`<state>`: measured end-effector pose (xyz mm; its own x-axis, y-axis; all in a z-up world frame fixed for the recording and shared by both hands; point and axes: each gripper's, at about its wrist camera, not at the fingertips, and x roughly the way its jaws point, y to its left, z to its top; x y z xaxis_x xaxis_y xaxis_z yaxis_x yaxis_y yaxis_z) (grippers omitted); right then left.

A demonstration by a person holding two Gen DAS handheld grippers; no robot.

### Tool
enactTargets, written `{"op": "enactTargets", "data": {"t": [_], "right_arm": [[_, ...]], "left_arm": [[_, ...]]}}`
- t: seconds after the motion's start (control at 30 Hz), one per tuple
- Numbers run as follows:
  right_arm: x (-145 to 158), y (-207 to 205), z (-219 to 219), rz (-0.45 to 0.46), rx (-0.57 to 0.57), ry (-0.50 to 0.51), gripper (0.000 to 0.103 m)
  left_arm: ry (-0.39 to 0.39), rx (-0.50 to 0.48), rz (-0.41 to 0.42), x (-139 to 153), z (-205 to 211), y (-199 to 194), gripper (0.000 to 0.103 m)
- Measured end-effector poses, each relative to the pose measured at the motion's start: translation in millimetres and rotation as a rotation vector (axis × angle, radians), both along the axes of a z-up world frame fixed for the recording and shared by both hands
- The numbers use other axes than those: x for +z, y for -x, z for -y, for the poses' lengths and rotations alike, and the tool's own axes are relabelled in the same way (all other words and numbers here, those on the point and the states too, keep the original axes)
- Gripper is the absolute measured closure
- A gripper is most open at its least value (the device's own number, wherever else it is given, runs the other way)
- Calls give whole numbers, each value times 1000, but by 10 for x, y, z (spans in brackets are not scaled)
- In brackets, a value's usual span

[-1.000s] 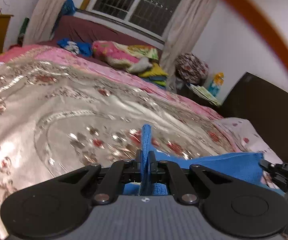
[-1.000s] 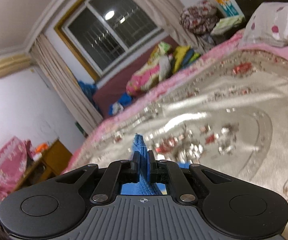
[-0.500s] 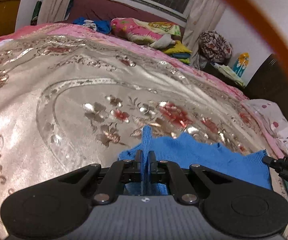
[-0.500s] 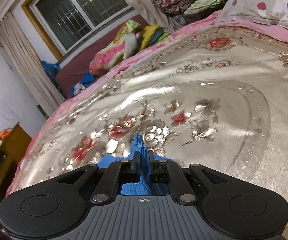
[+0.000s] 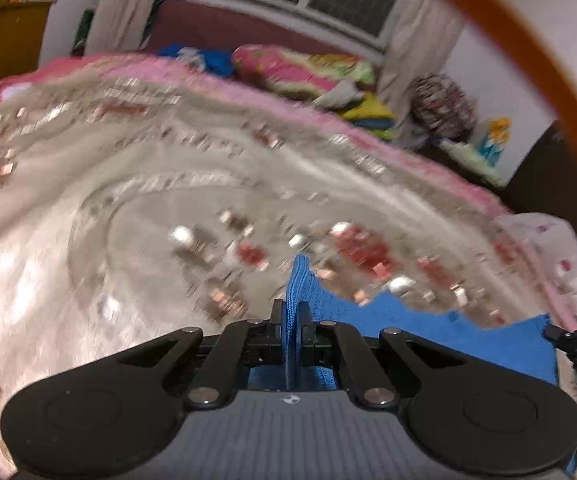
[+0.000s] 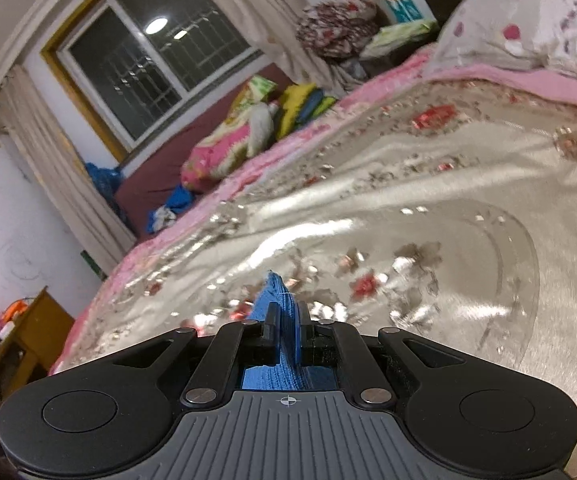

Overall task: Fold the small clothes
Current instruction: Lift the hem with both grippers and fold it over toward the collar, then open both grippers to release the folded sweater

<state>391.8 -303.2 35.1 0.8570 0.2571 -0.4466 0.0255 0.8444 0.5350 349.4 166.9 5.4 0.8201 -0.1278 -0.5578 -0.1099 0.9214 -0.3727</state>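
Note:
A small blue knit garment (image 5: 428, 328) is held up over the bed by both grippers. My left gripper (image 5: 293, 320) is shut on one edge of it; the cloth stretches right toward my right gripper, whose black tip (image 5: 576, 340) shows at the right edge. In the right wrist view my right gripper (image 6: 286, 328) is shut on the other edge of the blue garment (image 6: 276, 296), which sticks up between the fingers. Most of the garment is hidden below the gripper bodies.
The bed has a shiny beige floral bedspread (image 5: 168, 184) with a pink border. A pillow (image 6: 528, 28) lies at the head. Piled bedding (image 5: 308, 68) sits by the window; a wooden cabinet (image 5: 4, 36) stands at the left.
Both grippers, after dipping toward the bedspread half a second ago, have tilted back up with the blue garment still pinched; the left view is motion-blurred.

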Motion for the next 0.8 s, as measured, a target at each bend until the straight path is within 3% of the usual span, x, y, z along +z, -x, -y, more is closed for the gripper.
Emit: {"op": "enactTargets", "data": {"t": [0.23, 0.27, 0.37, 0.43, 0.5, 0.67, 0.8], "right_arm": [[-307, -154, -160, -91, 22, 104, 97], [-337, -184, -173, -107, 34, 113, 93], [-367, -203, -192, -133, 35, 134, 89], [-335, -171, -170, -132, 33, 123, 87], [-246, -115, -129, -112, 23, 127, 80], [44, 104, -55, -50, 13, 187, 74], [152, 412, -106, -17, 74, 214, 73]], "left_arm": [[-64, -1, -45, -152, 85, 27, 91], [-69, -2, -48, -136, 92, 27, 90], [-68, 16, -48, -44, 66, 50, 78], [-55, 27, -34, 29, 10, 92, 68], [-50, 46, -19, 104, -47, 170, 65], [-12, 56, -5, 220, -110, 465, 64], [1, -12, 4, 198, 89, 806, 63]]}}
